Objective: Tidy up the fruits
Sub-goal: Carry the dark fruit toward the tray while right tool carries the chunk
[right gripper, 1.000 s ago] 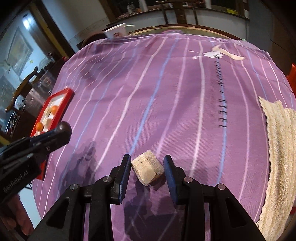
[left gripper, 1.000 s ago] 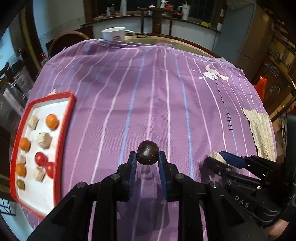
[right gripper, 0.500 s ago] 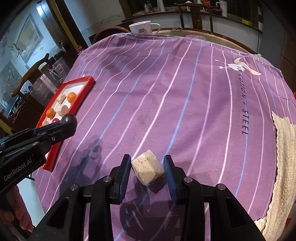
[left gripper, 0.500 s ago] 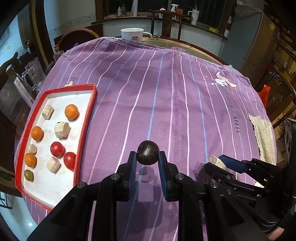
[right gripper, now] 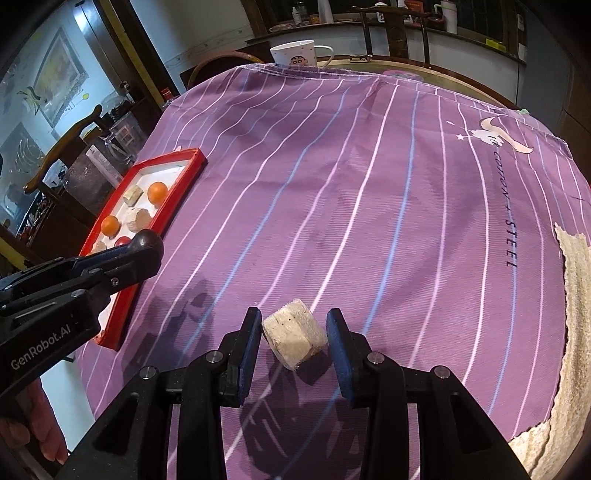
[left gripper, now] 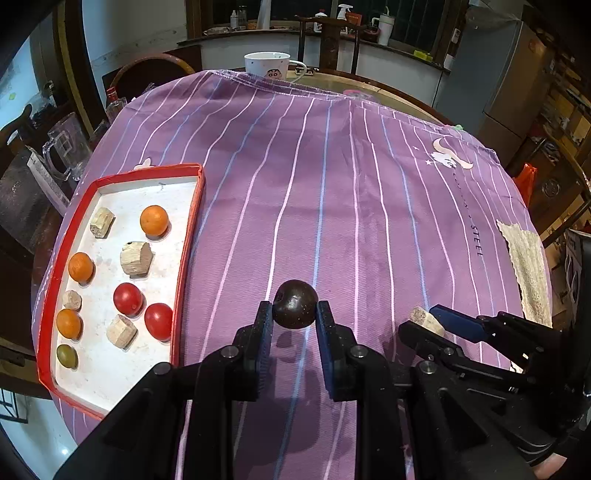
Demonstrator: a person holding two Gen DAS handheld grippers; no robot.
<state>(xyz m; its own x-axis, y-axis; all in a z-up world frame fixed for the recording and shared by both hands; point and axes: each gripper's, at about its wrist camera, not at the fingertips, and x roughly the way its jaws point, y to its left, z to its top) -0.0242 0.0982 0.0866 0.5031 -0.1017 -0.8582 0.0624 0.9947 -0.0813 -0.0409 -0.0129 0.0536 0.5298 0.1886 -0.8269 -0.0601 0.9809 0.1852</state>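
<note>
The left hand-held gripper squeezed a small, hard, round dark fruit by its sides, while the right hand-held gripper held a light pale chunk.

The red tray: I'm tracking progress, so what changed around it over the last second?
Both hands carried their loads toward the red tray, which now shows more fully and nearer. Unchanged: the left gripper keeps the dark round fruit, the right gripper keeps the pale chunk; nothing released, tray contents the same.

Home dining room: round counter under purple striped cloth, cartoon mug, wooden chairs, framed picture, cluttered window ledge.
</note>
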